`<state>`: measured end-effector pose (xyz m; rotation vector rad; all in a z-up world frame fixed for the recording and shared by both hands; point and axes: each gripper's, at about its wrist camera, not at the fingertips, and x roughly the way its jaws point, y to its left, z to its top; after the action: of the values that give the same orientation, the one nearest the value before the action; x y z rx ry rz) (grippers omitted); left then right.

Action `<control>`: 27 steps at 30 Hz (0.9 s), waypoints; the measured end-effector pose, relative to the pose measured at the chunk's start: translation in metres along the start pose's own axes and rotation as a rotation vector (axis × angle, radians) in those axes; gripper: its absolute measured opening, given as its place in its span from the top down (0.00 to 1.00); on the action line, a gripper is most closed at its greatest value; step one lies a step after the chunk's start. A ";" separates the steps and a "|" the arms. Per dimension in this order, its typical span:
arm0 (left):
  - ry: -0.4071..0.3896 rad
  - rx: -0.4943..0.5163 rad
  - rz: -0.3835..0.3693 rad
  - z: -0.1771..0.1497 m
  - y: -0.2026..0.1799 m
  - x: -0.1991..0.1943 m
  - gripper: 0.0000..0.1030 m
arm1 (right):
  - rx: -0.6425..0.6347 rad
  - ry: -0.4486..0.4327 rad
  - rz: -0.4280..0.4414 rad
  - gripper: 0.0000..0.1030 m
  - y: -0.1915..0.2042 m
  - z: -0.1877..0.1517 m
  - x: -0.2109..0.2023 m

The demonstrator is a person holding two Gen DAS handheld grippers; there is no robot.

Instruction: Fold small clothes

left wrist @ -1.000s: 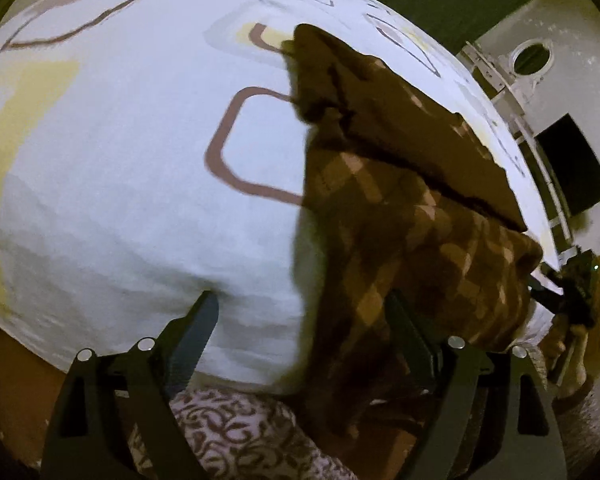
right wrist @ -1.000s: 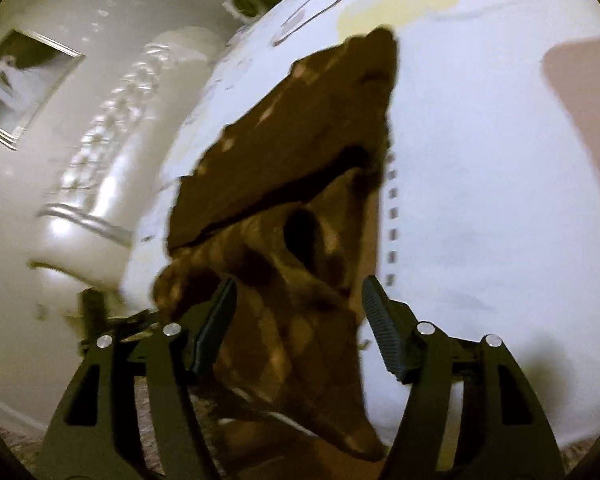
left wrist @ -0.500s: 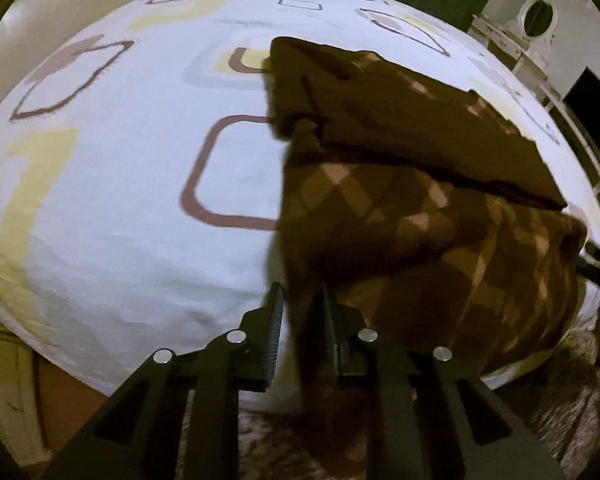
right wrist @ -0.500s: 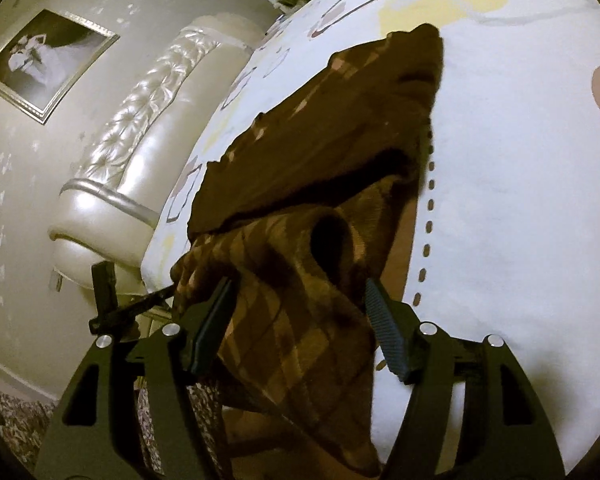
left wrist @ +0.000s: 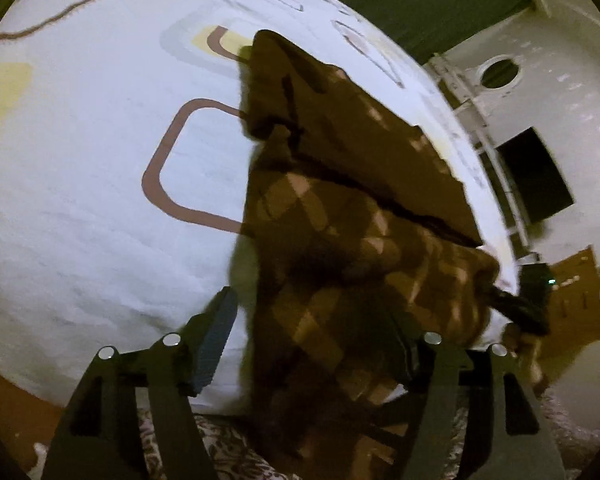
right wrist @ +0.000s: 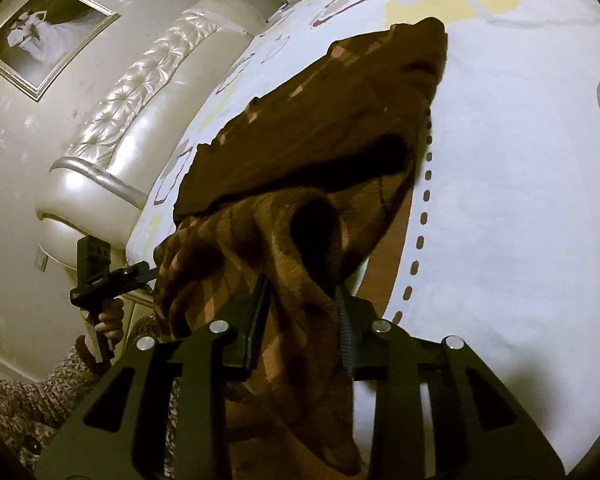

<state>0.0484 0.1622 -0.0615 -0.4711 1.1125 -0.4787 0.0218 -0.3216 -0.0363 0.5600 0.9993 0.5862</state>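
A brown diamond-patterned knit garment (left wrist: 340, 216) lies partly folded on the white patterned bed sheet (left wrist: 100, 140), its near end hanging over the bed's edge. My left gripper (left wrist: 308, 340) straddles that hanging end; its jaws are opening and the pads stand off the cloth. The right finger is half hidden behind the fabric. My right gripper (right wrist: 300, 320) is at the garment's (right wrist: 320, 128) other near corner, jaws closing, with a bunched fold filling the gap and touching both pads. The left gripper (right wrist: 112, 276) also shows in the right wrist view, held by a hand (right wrist: 108, 322).
A padded pearly headboard (right wrist: 140, 100) and a framed picture (right wrist: 48, 36) lie to the left of the bed. A dark screen (left wrist: 536, 176) and a white shelf unit (left wrist: 472, 92) stand by the far wall. Patterned carpet (right wrist: 16, 400) lies below the bed's edge.
The left gripper's jaws pinched nearly shut on the hanging cloth edge half a second ago and have spread wide again. The right gripper's jaws have narrowed onto the fold between them.
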 end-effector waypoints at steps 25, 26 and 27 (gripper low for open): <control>-0.077 0.016 0.127 0.101 -0.013 0.036 0.97 | 0.099 -0.124 0.086 0.96 -0.015 0.039 -0.007; -0.071 0.018 0.141 0.104 -0.011 0.042 0.97 | 0.128 -0.120 0.069 0.96 -0.024 0.039 -0.003; -0.064 0.014 0.144 0.105 -0.007 0.045 0.97 | 0.145 -0.117 0.060 0.96 -0.031 0.039 0.000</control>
<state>0.1604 0.1430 -0.0515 -0.3885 1.0726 -0.3433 0.0625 -0.3498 -0.0404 0.7466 0.9208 0.5310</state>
